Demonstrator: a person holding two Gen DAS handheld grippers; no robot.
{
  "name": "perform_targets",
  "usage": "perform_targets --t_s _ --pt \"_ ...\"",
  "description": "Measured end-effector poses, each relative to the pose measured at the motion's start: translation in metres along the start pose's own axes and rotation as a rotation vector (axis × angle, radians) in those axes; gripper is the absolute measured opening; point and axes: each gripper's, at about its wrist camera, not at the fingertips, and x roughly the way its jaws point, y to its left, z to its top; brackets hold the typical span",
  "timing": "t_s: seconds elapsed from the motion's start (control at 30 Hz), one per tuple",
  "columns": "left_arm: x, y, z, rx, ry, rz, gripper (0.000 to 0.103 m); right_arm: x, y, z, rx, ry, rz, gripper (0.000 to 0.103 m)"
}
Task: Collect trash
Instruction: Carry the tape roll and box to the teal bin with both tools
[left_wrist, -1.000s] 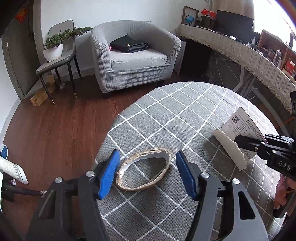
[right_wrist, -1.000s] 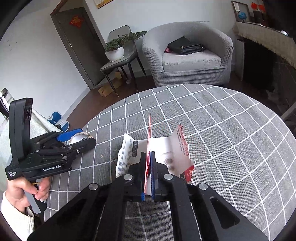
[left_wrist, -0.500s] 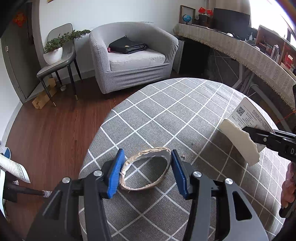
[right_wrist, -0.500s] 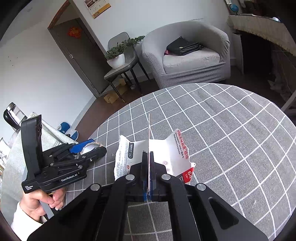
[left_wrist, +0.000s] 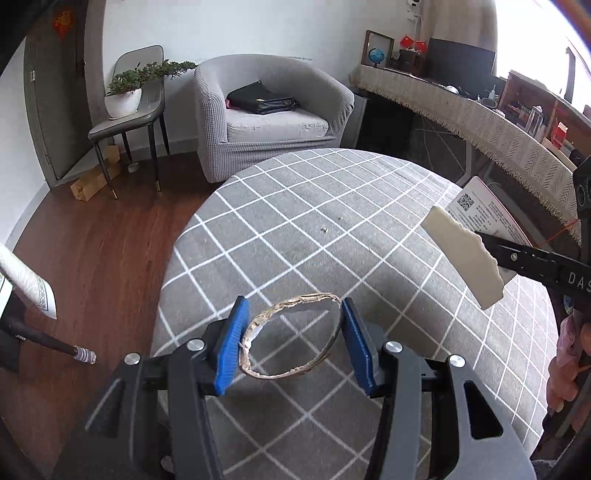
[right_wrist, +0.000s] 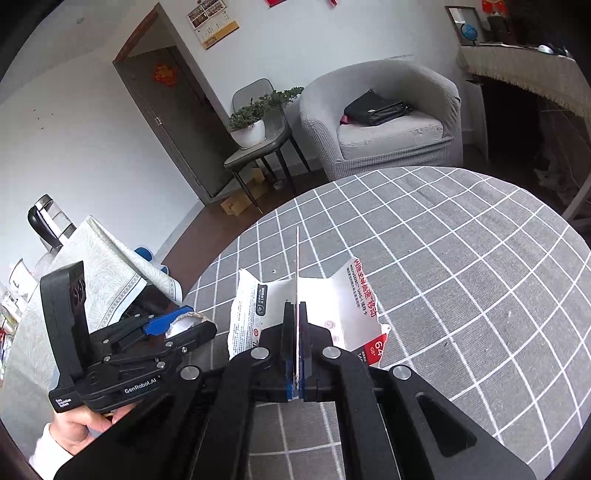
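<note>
left tongs (left_wrist: 291, 339) clamp cardboard ring (left_wrist: 291, 338) | right tongs (right_wrist: 295, 350) pinch torn packaging (right_wrist: 332, 306); QR code (left_wrist: 465, 201) only in left view

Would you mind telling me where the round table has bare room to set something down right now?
Nearly the whole checked tablecloth is bare, from the armchair side across the middle; only crumbs lie there. It is crowded at the near edge, where the left gripper holds a cardboard ring and the right gripper holds torn packaging.
</note>
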Motion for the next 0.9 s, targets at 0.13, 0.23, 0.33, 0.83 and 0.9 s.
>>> perform_targets --t_s 0.13,0.23,0.33,0.83,0.9 --pt "-0.023 0.010 -0.017 -0.043 -0.021 0.010 0.054 0.000 0.024 -0.010 -0.027 -0.001 0.027 0.001" --pt "-0.040 0.017 -0.031 -0.061 -0.029 0.022 0.054 0.002 0.043 -0.019 -0.063 0.012 0.037 0.001" --pt "-0.058 0.027 -0.046 -0.080 -0.034 0.041 0.054 0.003 0.064 -0.028 -0.103 0.015 0.049 0.001" --pt "-0.112 0.118 -0.112 -0.203 -0.034 0.215 0.054 0.057 0.190 -0.061 -0.299 0.093 0.172 0.001" --pt "-0.115 0.133 -0.121 -0.249 -0.023 0.215 0.054 0.065 0.202 -0.066 -0.315 0.106 0.182 0.001"
